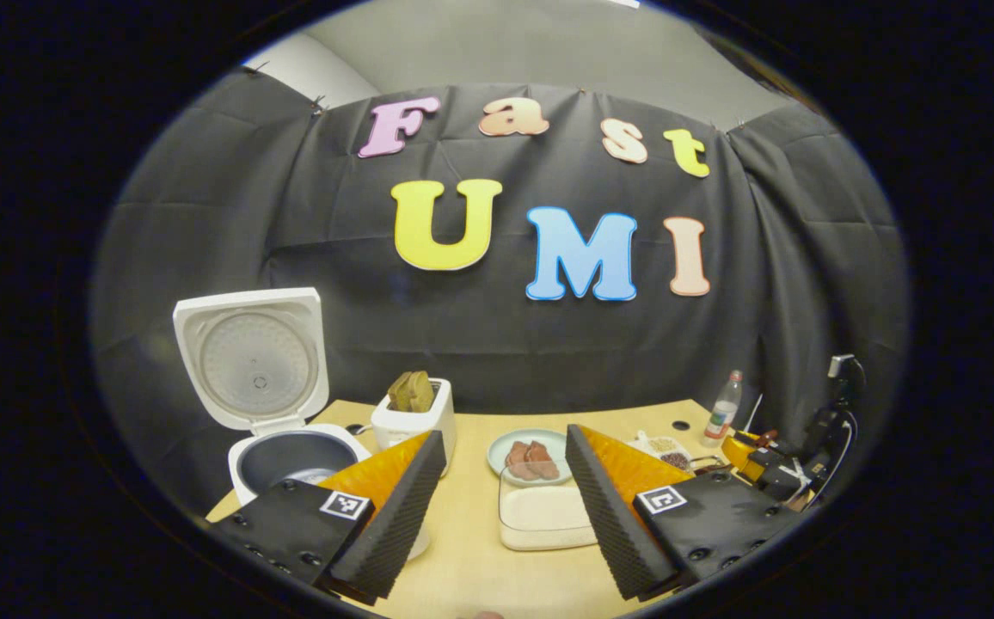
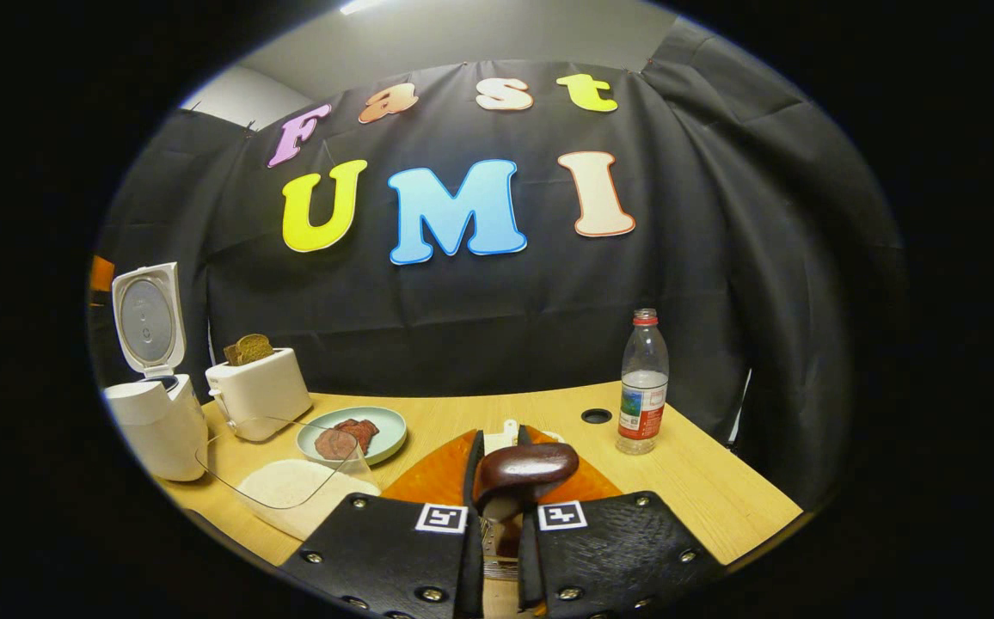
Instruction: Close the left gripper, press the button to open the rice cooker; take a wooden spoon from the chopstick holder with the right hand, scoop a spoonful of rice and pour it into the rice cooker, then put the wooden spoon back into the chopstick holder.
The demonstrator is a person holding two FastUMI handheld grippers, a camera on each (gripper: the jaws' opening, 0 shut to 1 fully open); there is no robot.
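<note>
At far left the rice cooker [image 2: 153, 413] is standing open. The glass container of rice [image 2: 291, 486] is sitting beside it. The left gripper [image 1: 504, 507] is hanging spread. The right gripper [image 2: 497, 516] is pinching the wooden spoon [image 2: 524, 473], so scooping looks next: dipping its bowl into the rice.

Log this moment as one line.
cooker: lid open | left tool: open | right tool: shut on spoon | rice: unscooped

Light comes from above, soft and even, and the bench [image 1: 480, 550] is bright with only weak shadows. Both views are sharp in the middle. Near the edges straight lines bend and the wall darkens.
</note>
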